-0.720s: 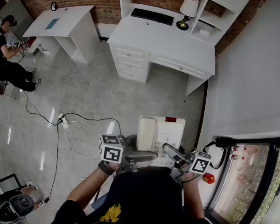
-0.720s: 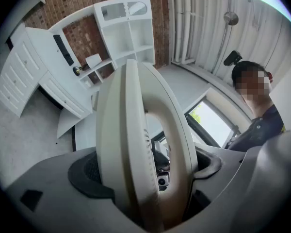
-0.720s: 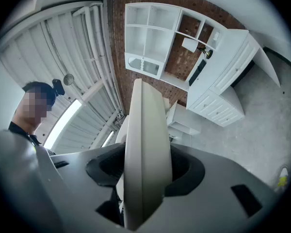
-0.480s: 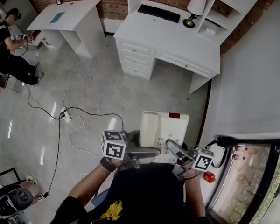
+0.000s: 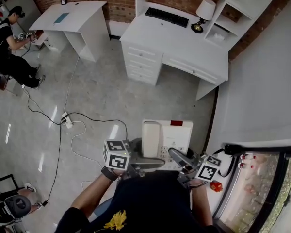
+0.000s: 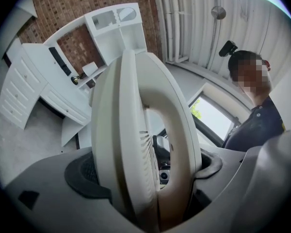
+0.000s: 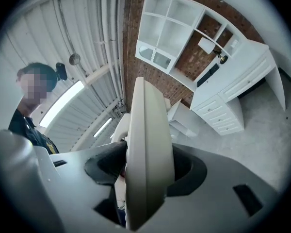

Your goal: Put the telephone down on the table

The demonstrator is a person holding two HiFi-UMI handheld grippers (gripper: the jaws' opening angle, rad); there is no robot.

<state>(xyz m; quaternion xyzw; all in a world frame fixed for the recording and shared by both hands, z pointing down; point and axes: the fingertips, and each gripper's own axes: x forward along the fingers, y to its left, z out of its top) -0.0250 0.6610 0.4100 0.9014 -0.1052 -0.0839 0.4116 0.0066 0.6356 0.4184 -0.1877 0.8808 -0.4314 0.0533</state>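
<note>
White telephone (image 5: 172,137) hangs over floor (image 5: 97,96); only gripper views show clamping jaws.

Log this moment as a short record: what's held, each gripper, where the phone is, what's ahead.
held: telephone, handset on its cradle
left gripper: shut on the handset side
right gripper: shut on the opposite edge
phone position: in the air over the floor
ahead: white desk with keyboard and lamp
</note>
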